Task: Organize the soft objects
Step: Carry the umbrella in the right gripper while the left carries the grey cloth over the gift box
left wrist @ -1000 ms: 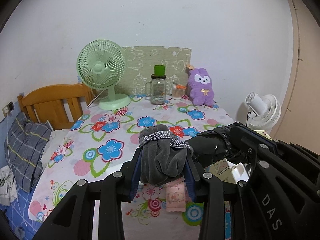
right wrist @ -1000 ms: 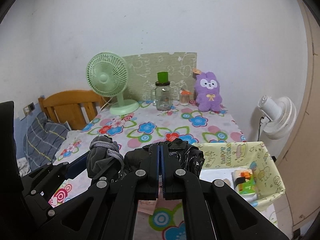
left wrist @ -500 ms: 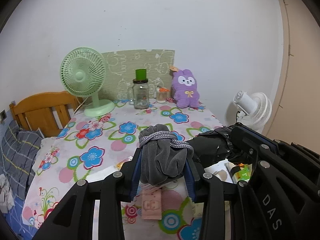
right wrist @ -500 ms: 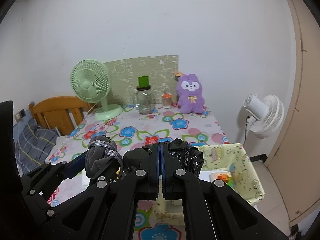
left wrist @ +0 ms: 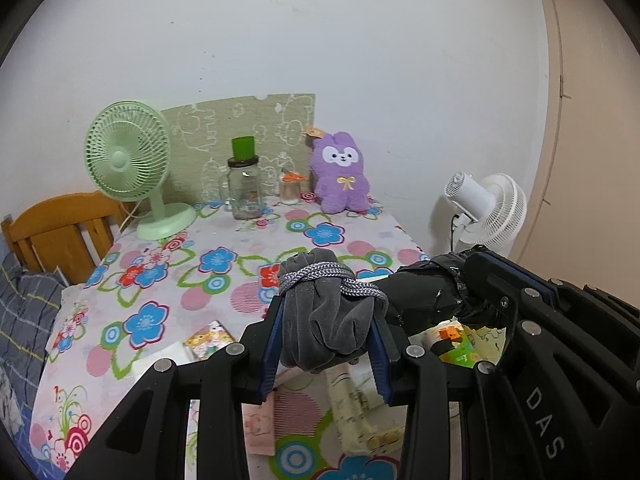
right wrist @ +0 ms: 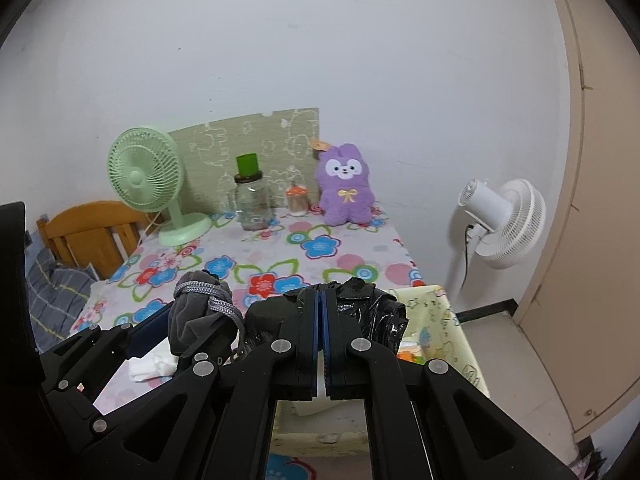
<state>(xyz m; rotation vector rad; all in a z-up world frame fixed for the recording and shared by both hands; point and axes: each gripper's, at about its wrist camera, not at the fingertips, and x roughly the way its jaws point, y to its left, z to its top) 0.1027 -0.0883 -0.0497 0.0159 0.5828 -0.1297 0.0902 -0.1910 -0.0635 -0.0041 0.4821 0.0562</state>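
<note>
My left gripper [left wrist: 327, 309] is shut on a grey velvet pouch [left wrist: 320, 336] tied with a grey cord, and holds it up above the floral table [left wrist: 168, 280]. Right beside it, my right gripper [right wrist: 320, 300] is shut on a crumpled black plastic bag [right wrist: 380, 316]; its pads meet with a fold of the bag pinched between them. The bag [left wrist: 420, 300] touches the pouch [right wrist: 192, 320]. Below both stands an open yellow-green fabric bin [right wrist: 444, 320] at the table's right edge, with small colourful items inside. A purple plush bunny [left wrist: 342, 176] sits at the back of the table.
At the back stand a green desk fan [left wrist: 128, 152], a glass jar with a green lid [left wrist: 244, 188] and a small jar [left wrist: 290, 188]. Cards [left wrist: 208, 338] and a pink comb [left wrist: 260, 428] lie near the front. A white floor fan [right wrist: 500, 220] is right of the table; a wooden headboard [left wrist: 60, 224] is left.
Both grippers have moved to the right across the table, still holding the pouch and the black bag. The fabric bin now lies under them. Neither grip has changed.
</note>
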